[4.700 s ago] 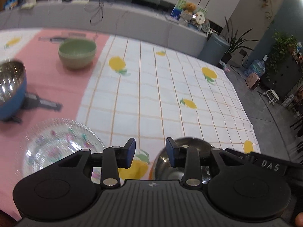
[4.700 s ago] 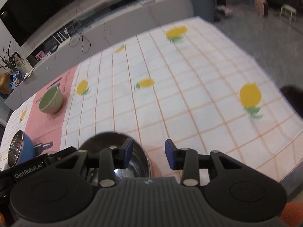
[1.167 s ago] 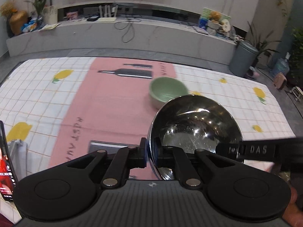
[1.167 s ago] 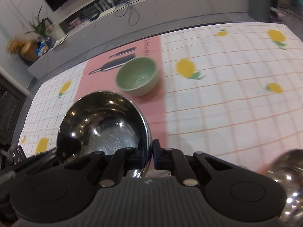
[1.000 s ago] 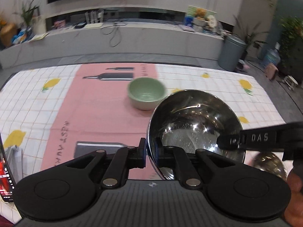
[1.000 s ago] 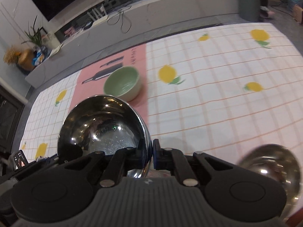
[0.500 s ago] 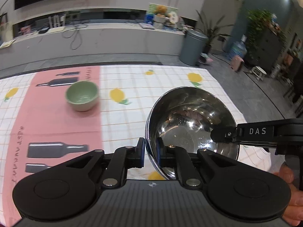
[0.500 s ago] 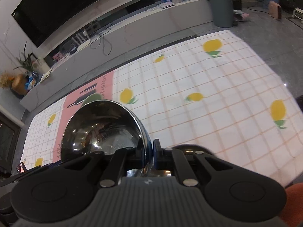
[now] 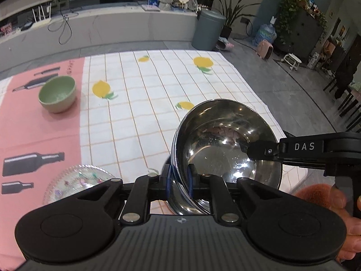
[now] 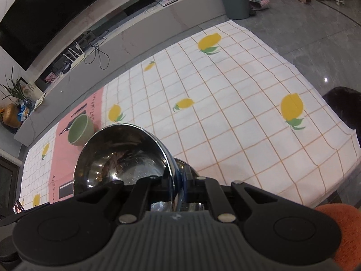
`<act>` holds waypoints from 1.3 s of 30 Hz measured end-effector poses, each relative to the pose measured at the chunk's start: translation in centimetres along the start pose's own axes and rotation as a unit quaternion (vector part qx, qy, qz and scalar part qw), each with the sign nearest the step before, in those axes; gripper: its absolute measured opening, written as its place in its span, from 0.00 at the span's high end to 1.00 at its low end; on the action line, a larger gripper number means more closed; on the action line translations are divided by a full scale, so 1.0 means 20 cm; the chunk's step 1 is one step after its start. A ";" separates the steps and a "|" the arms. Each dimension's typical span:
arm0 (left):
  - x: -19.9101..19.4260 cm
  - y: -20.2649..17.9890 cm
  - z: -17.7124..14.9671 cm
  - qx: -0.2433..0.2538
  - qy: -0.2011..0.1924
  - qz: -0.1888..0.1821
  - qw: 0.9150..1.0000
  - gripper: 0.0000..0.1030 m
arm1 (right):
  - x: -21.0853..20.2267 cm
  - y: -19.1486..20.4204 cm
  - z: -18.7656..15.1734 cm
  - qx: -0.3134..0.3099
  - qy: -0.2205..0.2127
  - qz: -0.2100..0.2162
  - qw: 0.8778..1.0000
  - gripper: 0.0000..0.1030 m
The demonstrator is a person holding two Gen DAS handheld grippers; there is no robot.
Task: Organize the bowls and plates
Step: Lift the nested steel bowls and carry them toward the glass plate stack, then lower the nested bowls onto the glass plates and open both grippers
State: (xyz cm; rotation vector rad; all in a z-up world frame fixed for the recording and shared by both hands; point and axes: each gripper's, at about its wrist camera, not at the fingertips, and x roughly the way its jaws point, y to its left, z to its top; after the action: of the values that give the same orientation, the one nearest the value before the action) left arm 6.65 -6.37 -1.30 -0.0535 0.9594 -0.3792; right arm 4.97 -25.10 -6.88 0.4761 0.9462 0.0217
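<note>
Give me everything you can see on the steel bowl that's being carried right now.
The steel bowl is round, with a mirror-polished inside, a rolled rim and a blue outer edge. It looks empty. It is tilted, its opening turned toward both cameras, above the lemon-print tablecloth. The left gripper straddles its near rim; its jaws have just been opening, and whether they still pinch is unclear. The right gripper is shut on the opposite rim. Another steel bowl sits just beneath it.

Grey bin beside potted plant, television beyond.

Bare tablecloth beyond green bowl
</note>
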 end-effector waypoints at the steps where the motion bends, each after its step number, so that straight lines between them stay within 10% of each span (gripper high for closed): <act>1: 0.01 0.00 0.00 0.000 0.005 -0.001 1.000 0.85 | 0.00 -0.01 0.00 0.002 0.000 0.000 1.000 0.92; 30: 0.19 -0.06 -0.04 0.042 0.084 0.061 0.994 0.82 | 0.20 -0.06 -0.02 -0.014 0.045 -0.026 0.999 0.92; 39: 0.17 0.01 -0.03 0.009 0.072 0.030 0.997 0.75 | 0.21 -0.07 -0.01 -0.010 0.048 -0.020 0.999 0.82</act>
State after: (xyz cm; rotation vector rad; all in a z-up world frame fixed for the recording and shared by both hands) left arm 7.96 -7.15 -4.33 0.0199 1.0981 -0.3395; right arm 7.07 -25.34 -10.84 0.4400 1.0494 0.0180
